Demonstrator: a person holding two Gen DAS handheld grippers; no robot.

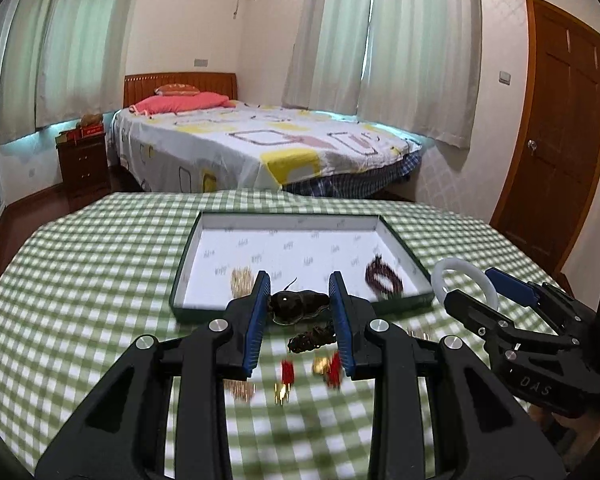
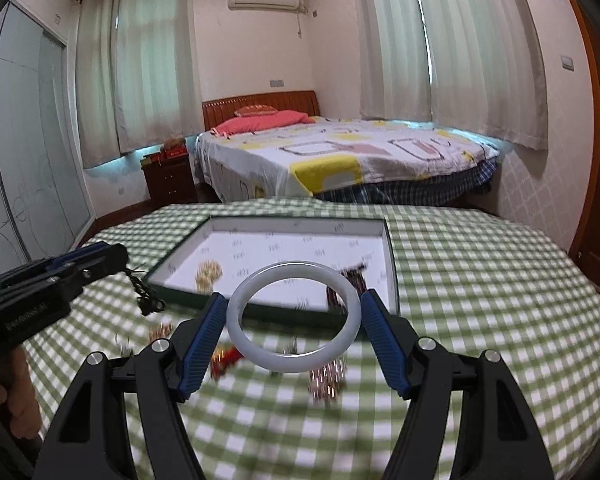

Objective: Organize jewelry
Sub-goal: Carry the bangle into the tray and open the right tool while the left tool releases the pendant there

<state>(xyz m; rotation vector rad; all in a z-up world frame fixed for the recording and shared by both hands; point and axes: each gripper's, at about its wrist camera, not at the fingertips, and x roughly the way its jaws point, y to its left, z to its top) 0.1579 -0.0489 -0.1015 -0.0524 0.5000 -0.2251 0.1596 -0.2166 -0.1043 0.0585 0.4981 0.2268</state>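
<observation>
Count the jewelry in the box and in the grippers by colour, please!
White: 1, the bangle in the right gripper
Black: 1, the beaded strand in the left gripper
Gold: 1, the gold piece in the box
Dark red: 1, the bead bracelet in the box
Total: 4
The loose pieces on the cloth are too blurred to count.

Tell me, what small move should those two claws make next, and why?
Probably carry both forward over the shallow white-lined tray. The right claw grips a pale white bangle, the left claw a dark beaded bracelet; both hang just short of the tray's near rim, where other jewelry already lies.
</observation>
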